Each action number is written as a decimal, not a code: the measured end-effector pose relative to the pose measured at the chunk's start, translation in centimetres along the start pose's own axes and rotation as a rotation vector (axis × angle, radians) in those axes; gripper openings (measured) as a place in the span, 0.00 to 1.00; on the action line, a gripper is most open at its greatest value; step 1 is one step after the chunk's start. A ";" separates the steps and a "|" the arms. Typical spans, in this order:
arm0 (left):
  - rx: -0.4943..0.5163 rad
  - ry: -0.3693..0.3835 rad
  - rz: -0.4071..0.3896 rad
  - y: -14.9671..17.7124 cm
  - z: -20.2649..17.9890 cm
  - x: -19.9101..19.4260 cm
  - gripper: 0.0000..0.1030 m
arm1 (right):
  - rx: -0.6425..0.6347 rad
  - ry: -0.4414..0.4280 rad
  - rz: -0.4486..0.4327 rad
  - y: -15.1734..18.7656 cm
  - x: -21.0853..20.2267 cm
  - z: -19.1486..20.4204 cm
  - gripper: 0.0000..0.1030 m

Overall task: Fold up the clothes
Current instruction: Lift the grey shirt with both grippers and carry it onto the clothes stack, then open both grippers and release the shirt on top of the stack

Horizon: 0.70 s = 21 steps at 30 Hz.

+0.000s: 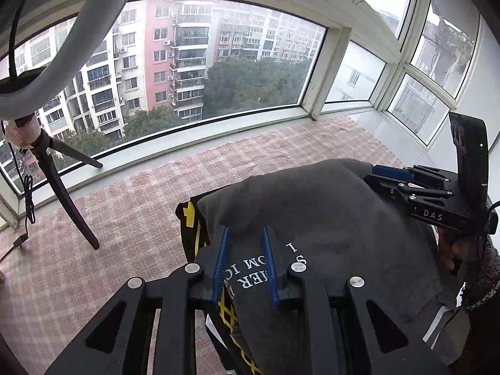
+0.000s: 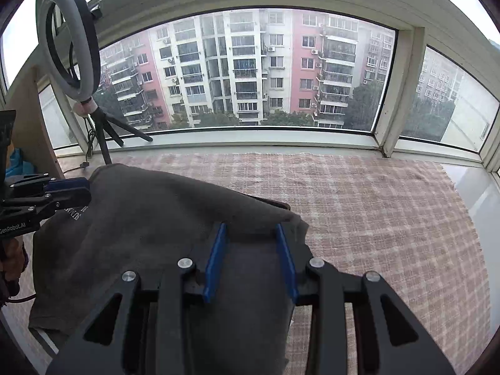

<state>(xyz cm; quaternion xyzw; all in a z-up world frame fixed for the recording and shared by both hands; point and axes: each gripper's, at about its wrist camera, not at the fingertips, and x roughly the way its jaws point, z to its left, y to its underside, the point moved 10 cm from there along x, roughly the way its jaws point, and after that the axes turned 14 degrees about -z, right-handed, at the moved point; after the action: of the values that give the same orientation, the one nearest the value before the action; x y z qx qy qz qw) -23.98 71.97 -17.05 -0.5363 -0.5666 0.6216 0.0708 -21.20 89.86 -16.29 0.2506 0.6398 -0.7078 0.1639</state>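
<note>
Two black two-finger grippers with blue pads worked one dark grey cotton T-shirt (image 1: 312, 206) with white lettering, lying rumpled on a pink checked woven cloth (image 2: 375, 203) near a curved window. The left gripper (image 1: 245, 265) stood partly open, its pads straddling the shirt's near-left edge; the right gripper (image 2: 251, 259) stood wider, fabric lying loose between its pads. One black-and-yellow garment (image 1: 190, 218) lay beneath. One grey ring light (image 2: 67, 37) on a tripod stood far left.

Dark grey garment (image 1: 312, 206) with white lettering; black garment (image 1: 193, 228) beneath, yellow pattern. Pink-and-white checked cloth (image 2: 359, 193). Black grippers, blue fingers (image 2: 215, 262). White ring light (image 2: 67, 36) on black tripod (image 2: 103, 128). White window frames (image 2: 400, 100).
</note>
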 end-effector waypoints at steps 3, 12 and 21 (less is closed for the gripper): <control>-0.019 0.016 -0.021 -0.4 0.5 -2.4 0.19 | 0.035 0.022 -0.010 -0.4 -1.4 -1.1 0.32; 0.093 0.215 -0.004 4.5 -5.2 -12.6 0.24 | -0.073 -0.036 -0.044 4.3 -12.4 4.0 0.34; 0.078 0.185 0.158 13.4 -3.5 -17.3 0.25 | 0.036 0.059 0.129 15.2 -20.1 1.0 0.47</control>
<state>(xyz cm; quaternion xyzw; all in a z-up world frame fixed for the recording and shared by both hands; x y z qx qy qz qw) -7.25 57.47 -16.66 -0.6312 -0.4890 0.5946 0.0942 3.60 85.16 -17.39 0.3152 0.6139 -0.6996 0.1857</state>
